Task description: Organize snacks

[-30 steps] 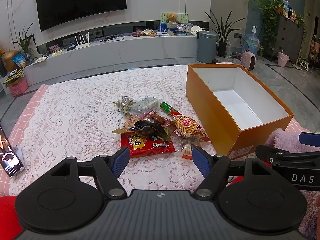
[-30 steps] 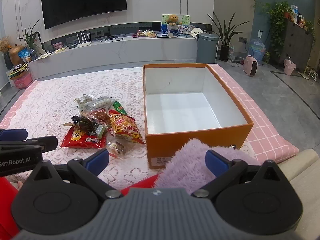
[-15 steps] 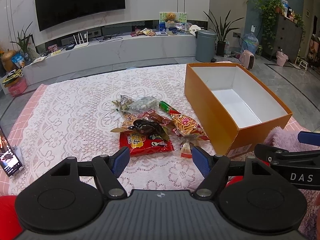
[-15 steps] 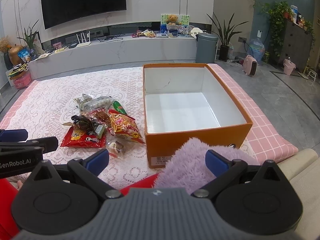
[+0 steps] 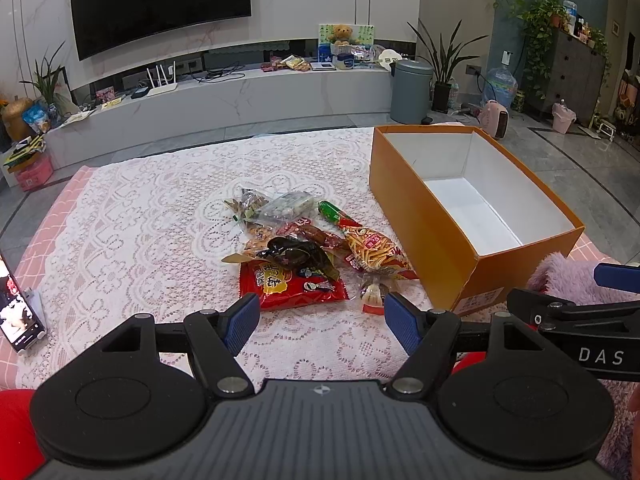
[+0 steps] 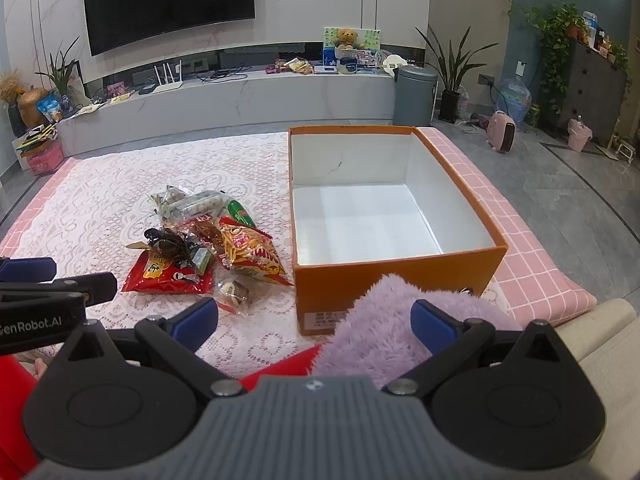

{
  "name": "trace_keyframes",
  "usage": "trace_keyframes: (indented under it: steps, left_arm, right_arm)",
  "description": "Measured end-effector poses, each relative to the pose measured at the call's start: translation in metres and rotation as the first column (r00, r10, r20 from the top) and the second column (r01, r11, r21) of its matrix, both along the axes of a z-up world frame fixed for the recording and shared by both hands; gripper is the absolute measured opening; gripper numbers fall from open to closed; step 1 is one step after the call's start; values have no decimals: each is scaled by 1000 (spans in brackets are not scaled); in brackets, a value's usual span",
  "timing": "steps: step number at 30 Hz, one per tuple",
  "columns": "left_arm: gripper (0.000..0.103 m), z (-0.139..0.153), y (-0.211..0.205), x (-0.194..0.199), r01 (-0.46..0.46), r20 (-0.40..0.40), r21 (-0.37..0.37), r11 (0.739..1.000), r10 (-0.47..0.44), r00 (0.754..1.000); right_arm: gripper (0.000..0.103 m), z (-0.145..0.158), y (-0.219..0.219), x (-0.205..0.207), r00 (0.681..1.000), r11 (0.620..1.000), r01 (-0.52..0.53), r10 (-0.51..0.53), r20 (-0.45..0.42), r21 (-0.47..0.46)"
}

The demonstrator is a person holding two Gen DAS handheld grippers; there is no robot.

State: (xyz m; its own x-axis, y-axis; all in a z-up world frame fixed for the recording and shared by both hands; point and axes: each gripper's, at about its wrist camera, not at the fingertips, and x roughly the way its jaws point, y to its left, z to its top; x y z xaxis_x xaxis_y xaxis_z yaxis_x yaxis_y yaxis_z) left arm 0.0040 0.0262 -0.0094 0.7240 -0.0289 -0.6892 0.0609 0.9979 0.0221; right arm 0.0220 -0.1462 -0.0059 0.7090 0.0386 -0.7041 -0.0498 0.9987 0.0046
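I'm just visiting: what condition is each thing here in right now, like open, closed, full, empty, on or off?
Orange box: lid off, empty.
Snack pile: heaped on the lace cloth, beside the box, none inside it.
Left gripper: open, holding nothing.
Right gripper: open, holding nothing.
Wall TV: screen dark.
Phone: screen lit, propped at the cloth's edge.
Grey bin: lid shut.

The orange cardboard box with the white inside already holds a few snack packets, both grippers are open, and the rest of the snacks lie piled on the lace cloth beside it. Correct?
Not quite. The orange cardboard box holds nothing; the right wrist view shows its bare white floor. All the snack packets are piled on the lace cloth beside it. Left gripper and right gripper are open.
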Motion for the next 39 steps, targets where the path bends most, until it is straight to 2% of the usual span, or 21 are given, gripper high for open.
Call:
trace_keyframes:
  steps: [16,22,26,28,29,30,31,33,35,39]
  left_arm:
    - [83,3,4,3,4,8,3,1000,-4,1000]
    - [77,6,17,19,20,7,13,1000,-20,1000]
    - [70,7,31,31,47,11,14,999,-47,999]
    - [60,3,39,38,66,-14,2,998,-66,998]
    - [57,0,43,42,78,-32,-10,997,-79,996]
    - [51,-3,47,46,90,-50,-26,996,-91,995]
    - [48,-7,51,50,100,-71,-46,994,-103,992]
    - [47,-13,58,57,113,-102,-77,991,-120,988]
    - [48,-18,66,65,109,-109,-101,989,-120,987]
    - [52,-27,73,85,124,-128,-102,987,-137,982]
  right_arm:
    - [100,0,9,7,1000,1000,-25,25,1,-6]
    - [100,-1,16,19,996,998,-57,57,68,4]
    - [98,-4,26,31,985,991,-132,131,116,-2]
    - [90,-8,37,38,977,985,-172,175,125,-35]
    - [80,-10,42,42,973,980,-192,197,122,-50]
    - [74,-12,47,46,969,976,-211,216,118,-59]
    - [72,-16,53,51,966,971,-230,236,108,-64]
    - [61,-22,60,60,961,964,-259,263,88,-60]
    - [57,-30,67,72,956,958,-282,285,64,-51]
    - [52,-45,76,98,952,952,-304,305,5,-26]
